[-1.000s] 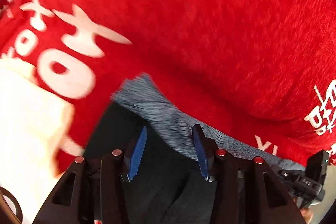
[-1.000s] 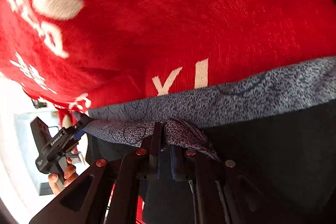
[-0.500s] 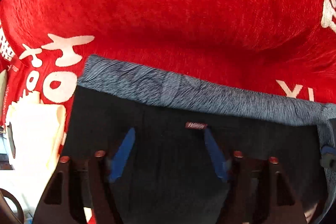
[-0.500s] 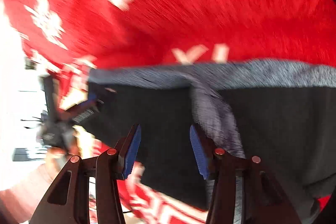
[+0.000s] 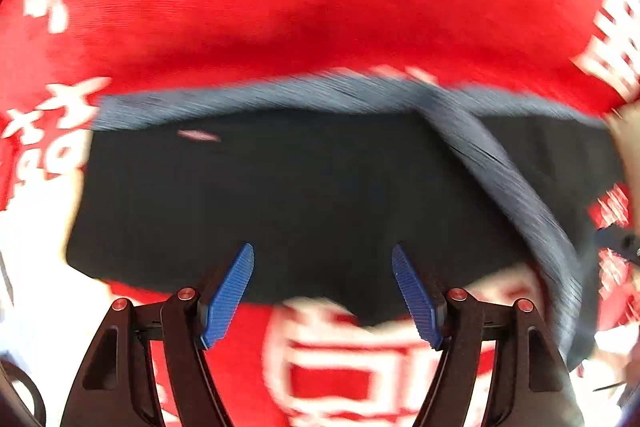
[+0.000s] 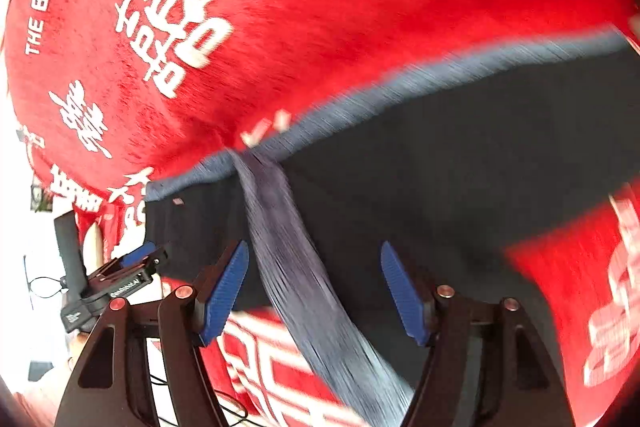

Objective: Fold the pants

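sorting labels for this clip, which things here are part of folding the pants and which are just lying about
Part of the job:
black pants
grey waistband
left gripper, open
right gripper, open

Just there:
red printed blanket underneath

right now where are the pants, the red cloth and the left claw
pants point(image 5: 304, 195), left wrist view, black body panel
red cloth point(image 6: 304, 27), right wrist view, bare red area above the waistband
left claw point(image 5: 322, 291), left wrist view, midway between its blue fingertips
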`<state>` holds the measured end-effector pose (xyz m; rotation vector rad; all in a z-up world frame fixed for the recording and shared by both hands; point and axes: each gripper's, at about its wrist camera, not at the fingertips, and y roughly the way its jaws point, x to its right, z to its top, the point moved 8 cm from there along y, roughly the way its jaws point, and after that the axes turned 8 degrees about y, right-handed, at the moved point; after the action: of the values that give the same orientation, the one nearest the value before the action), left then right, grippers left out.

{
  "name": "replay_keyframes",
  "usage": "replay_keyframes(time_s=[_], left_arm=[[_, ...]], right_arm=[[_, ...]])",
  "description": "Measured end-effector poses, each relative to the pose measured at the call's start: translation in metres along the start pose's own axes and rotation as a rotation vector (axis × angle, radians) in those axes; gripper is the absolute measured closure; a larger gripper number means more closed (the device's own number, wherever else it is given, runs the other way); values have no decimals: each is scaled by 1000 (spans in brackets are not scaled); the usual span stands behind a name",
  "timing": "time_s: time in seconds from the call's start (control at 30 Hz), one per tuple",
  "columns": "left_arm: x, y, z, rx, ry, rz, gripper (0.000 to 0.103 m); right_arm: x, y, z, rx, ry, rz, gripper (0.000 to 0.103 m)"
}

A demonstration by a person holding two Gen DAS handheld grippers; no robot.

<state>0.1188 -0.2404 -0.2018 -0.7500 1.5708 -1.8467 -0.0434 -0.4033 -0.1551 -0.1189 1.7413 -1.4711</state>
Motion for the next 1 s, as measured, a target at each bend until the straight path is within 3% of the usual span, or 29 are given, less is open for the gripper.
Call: replay_keyframes(time_s=[0.13, 0.2, 0.43, 0.57, 0.77, 0.87, 0.9, 0.93, 0.97, 1.0], left_arm=[[79, 2, -17, -42, 94, -153, 30], [115, 4, -24, -53, 143, -194, 30], [160, 26, -33, -85, 218, -256, 30], [174, 29, -37, -91, 242, -258, 30], [185, 37, -39, -93, 269, -252, 30], [188, 39, -40, -94, 258, -270, 30], [189, 39, -41, -97, 250, -277, 30], [191, 40, -42, -99, 245, -279, 30], [191, 38, -43, -98, 242, -284, 37], [194, 37, -43, -93, 240, -294, 44]], right_arm=[[57, -38, -52, 33, 99, -73, 30], [85, -50, -83, 43, 154, -101, 30], [162, -62, -184, 84, 340, -162, 30], [176, -55, -208, 113, 401, -134, 30], [180, -46, -210, 171, 412, -75, 32], [176, -41, -200, 187, 408, -43, 42], [175, -39, -198, 173, 412, -38, 57], [174, -37, -197, 158, 416, -29, 86], [173, -35, -196, 141, 420, -22, 99], [172, -37, -195, 134, 419, -17, 98]])
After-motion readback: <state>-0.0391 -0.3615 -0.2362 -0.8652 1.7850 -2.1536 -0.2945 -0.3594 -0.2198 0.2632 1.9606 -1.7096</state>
